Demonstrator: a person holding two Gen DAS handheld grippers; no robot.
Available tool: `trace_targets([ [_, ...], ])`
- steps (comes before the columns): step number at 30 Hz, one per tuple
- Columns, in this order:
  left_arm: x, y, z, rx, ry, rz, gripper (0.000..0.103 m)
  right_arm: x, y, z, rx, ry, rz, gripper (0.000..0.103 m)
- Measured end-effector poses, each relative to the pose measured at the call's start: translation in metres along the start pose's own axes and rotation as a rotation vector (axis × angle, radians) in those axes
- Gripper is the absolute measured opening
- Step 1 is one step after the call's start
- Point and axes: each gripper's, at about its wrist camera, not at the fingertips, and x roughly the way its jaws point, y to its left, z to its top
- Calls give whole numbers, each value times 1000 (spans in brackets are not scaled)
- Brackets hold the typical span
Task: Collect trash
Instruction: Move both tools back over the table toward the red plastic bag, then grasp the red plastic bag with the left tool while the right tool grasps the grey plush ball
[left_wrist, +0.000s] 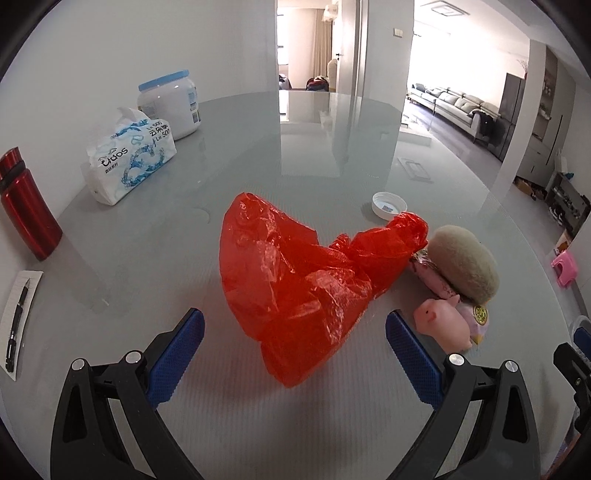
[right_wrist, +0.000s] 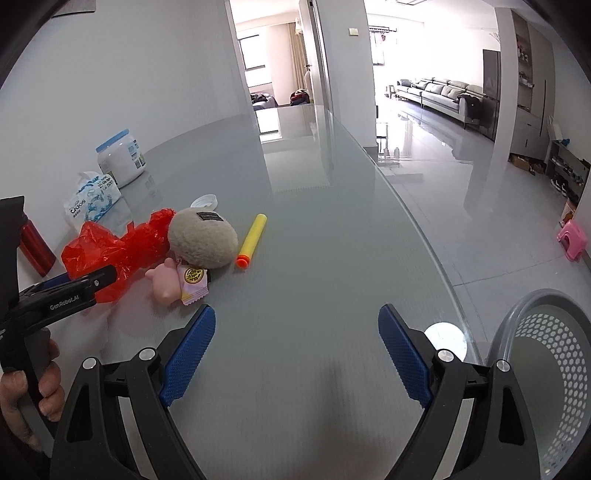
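Observation:
A crumpled red plastic bag (left_wrist: 295, 288) lies on the grey glass table (left_wrist: 184, 258); it also shows in the right wrist view (right_wrist: 114, 247). My left gripper (left_wrist: 295, 325) is open, its blue pads on either side of the bag's near end, not touching. A pink candy wrapper (right_wrist: 192, 286) lies under a beige plush (right_wrist: 203, 236), next to a pink pig toy (right_wrist: 164, 284). A white bottle cap (left_wrist: 389, 205) lies behind the bag. My right gripper (right_wrist: 295, 321) is open and empty over bare table. A grey mesh bin (right_wrist: 546, 373) stands off the table's edge at the lower right.
A yellow foam dart (right_wrist: 251, 240) lies right of the plush. A tissue pack (left_wrist: 129, 162), a white jar (left_wrist: 171, 105), a red flask (left_wrist: 26, 206) and a notepad with a pen (left_wrist: 16, 321) stand at the left. A pink stool (right_wrist: 572, 240) is on the floor.

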Motion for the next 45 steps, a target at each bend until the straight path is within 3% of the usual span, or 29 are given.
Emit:
trace_targets([
  [4,11,2,6,-13,10,-8,91,6,0,4,2,8,1,86],
  [6,13,1,7,-9,16,-13,71,10,1,6,1,14,1,86],
  [8,17,1,8,-2,27,-8,62,12,1,9,0,18,3,86],
  [12,22,4,7,-10,49,-22,29,20,6,17,-9,19,12,86],
  [14,21,7,7,-22,53,-30,19,23,9,22,-15,17,21,86],
  [26,-6,31,9,-63,-3,21,17,46,64,50,-144,-5,99,86],
  [38,-21,34,5,-65,-19,32,17,83,89,67,-230,42,20,85],
  [39,-22,34,4,-64,-19,33,17,85,89,67,-232,48,24,83],
  [41,-22,34,5,-63,-20,31,17,90,93,66,-242,65,27,65],
  [43,-24,34,5,-67,-21,27,17,94,97,64,-256,83,25,53],
  [45,-23,36,6,-66,-23,25,17,92,100,62,-271,70,22,53],
])
